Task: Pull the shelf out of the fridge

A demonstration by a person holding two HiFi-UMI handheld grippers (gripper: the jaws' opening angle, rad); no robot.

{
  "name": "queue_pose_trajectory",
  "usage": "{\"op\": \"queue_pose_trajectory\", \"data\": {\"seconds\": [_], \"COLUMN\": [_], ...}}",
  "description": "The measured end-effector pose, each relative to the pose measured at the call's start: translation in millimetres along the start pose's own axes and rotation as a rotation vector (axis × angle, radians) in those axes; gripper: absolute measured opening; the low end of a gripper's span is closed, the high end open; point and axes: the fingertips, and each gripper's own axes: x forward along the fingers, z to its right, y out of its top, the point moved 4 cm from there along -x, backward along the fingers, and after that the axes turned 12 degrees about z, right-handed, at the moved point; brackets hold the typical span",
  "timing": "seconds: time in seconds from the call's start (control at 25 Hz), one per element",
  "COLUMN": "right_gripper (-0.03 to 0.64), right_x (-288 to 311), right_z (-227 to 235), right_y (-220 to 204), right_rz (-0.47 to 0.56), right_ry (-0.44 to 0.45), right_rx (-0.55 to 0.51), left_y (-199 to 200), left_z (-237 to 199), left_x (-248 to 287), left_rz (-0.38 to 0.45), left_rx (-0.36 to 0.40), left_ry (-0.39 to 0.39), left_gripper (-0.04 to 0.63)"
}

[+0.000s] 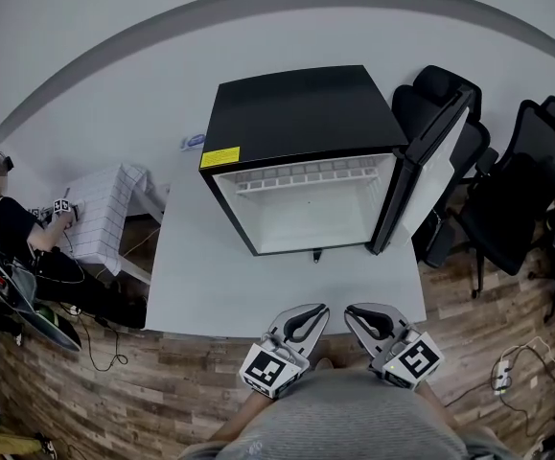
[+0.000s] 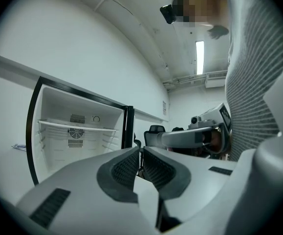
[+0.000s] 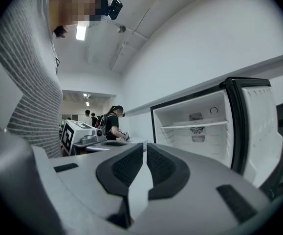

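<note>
My left claw point(image 1: 310, 316) clenched, empty. My right claw point(image 1: 361, 316) clenched, empty too. Both over table point(image 1: 191, 276) edge, well apart from fridge point(image 1: 301, 113). Door point(image 1: 432, 175) open. Shelf point(image 1: 306, 177) inside fridge, high up.

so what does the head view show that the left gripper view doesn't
Only the head view: the black top of the fridge with its yellow sticker, the white table, the wood floor and a person at the left. Only the left gripper view: the fan vent on the fridge's back wall and a ceiling light. Both: the open fridge, its white shelf in place, and a black chair.
</note>
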Motion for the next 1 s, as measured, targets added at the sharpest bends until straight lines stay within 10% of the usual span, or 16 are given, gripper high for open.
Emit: {"op": "queue_pose_trajectory", "data": {"seconds": [1.0], "right_gripper": [0.014], "right_x": [-5.1], "right_z": [29.9], "right_y": [1.9], "right_rz": [-0.008], "right_ry": [0.026], "right_rx": [0.000], "left_y": [-8.5], "left_z": [0.8], "left_x": [31.0], "left_rz": [-0.002], "left_rx": [-0.033], "left_ry": [0.009], "left_gripper": [0.020]}}
